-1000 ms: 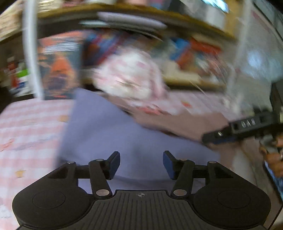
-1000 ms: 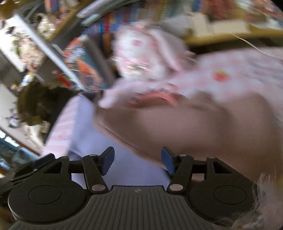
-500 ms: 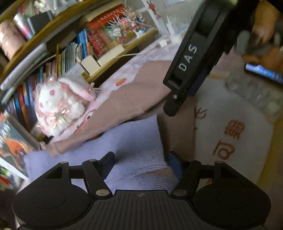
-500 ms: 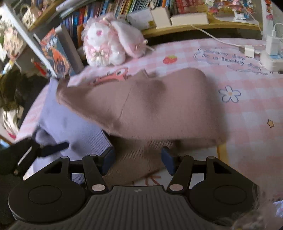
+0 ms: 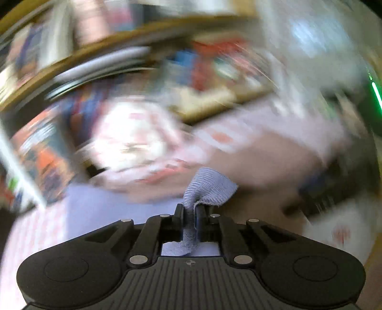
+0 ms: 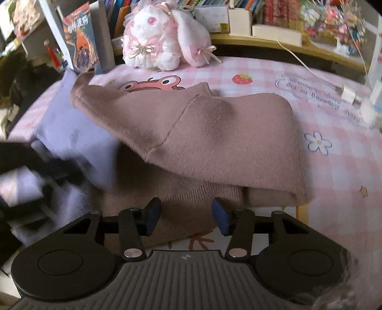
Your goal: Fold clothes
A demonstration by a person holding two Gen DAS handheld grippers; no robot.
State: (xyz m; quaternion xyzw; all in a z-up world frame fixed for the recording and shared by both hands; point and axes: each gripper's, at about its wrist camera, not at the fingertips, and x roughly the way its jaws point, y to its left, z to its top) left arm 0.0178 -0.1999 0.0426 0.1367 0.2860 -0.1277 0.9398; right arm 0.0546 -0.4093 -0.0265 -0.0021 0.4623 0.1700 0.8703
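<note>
The left wrist view is smeared with blur, yet it alone shows the left gripper (image 5: 190, 215) with its fingers clamped on a ribbed edge of the lilac sweater (image 5: 209, 188), the knit bunched up and standing between them. The right wrist view is sharp and shows the wider layout: the lilac sweater (image 6: 71, 133) lies on the pink checked table cover (image 6: 334, 167), partly under a brown sweater (image 6: 214, 143) that is folded over itself. The right gripper (image 6: 187, 215) hovers over the brown sweater's ribbed hem, fingers apart and empty. A white and pink plush rabbit (image 6: 162, 35) sits at the back, near a shelf of books (image 6: 274, 12).
</note>
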